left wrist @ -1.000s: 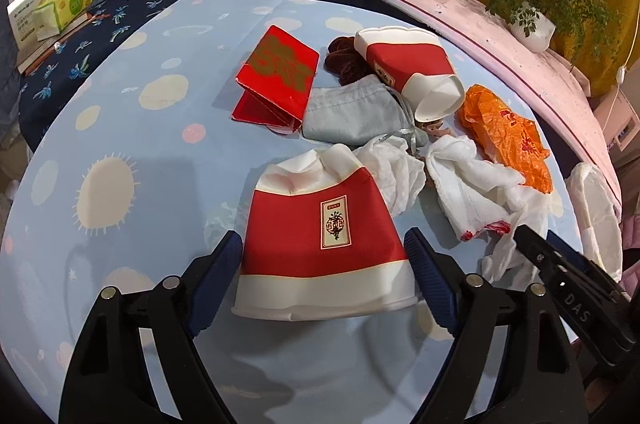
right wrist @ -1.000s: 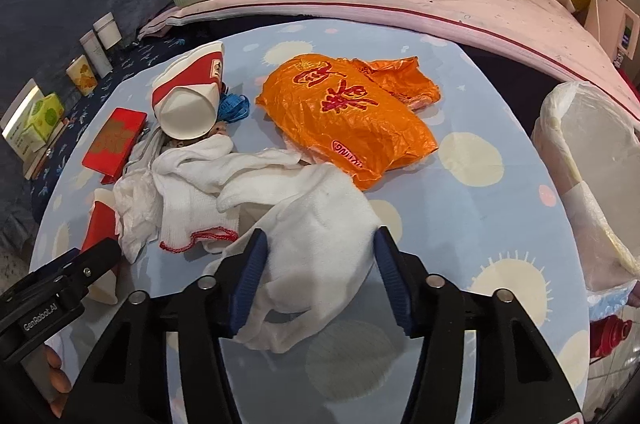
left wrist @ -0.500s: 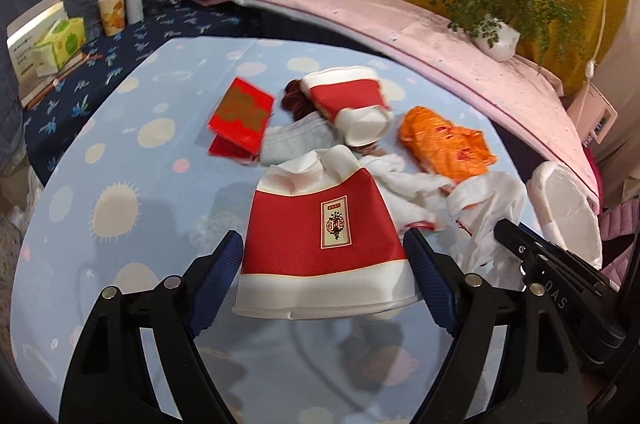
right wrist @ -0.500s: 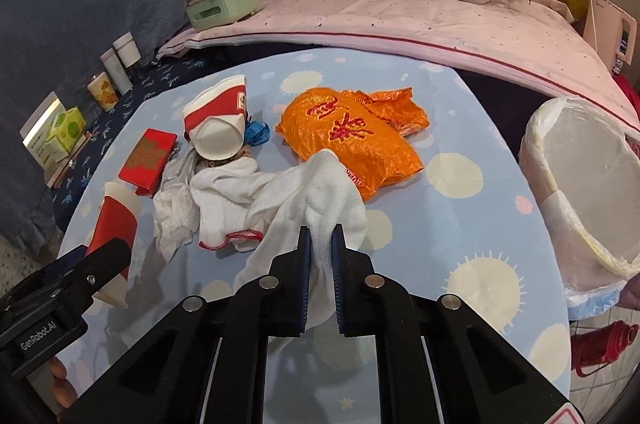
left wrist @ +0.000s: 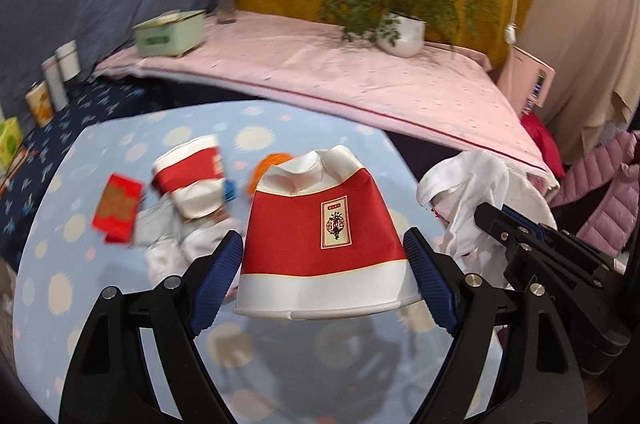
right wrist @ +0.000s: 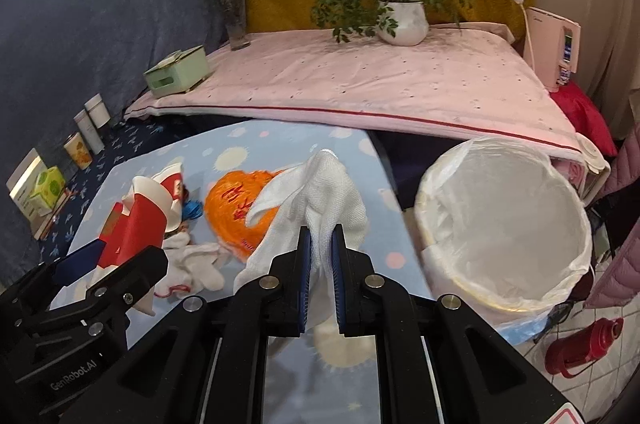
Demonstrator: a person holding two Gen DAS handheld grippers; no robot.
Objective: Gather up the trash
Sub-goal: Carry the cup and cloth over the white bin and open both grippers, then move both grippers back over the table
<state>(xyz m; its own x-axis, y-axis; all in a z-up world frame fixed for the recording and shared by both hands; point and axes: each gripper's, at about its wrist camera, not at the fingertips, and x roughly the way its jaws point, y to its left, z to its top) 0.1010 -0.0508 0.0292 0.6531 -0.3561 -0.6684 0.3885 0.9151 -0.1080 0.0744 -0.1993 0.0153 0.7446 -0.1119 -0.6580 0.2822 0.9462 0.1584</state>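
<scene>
Both pieces of trash have just come up off the desk [right wrist: 280, 144]. The right tool [right wrist: 320, 280] has snapped together on the white cloth [right wrist: 320, 192], which now hangs beside the lined bin [right wrist: 500, 224] off the desk's right edge. The left tool [left wrist: 324, 276] stays clamped wide on the paper cup [left wrist: 320, 236] — lifted too. Dropping both in the bin looks next.
</scene>
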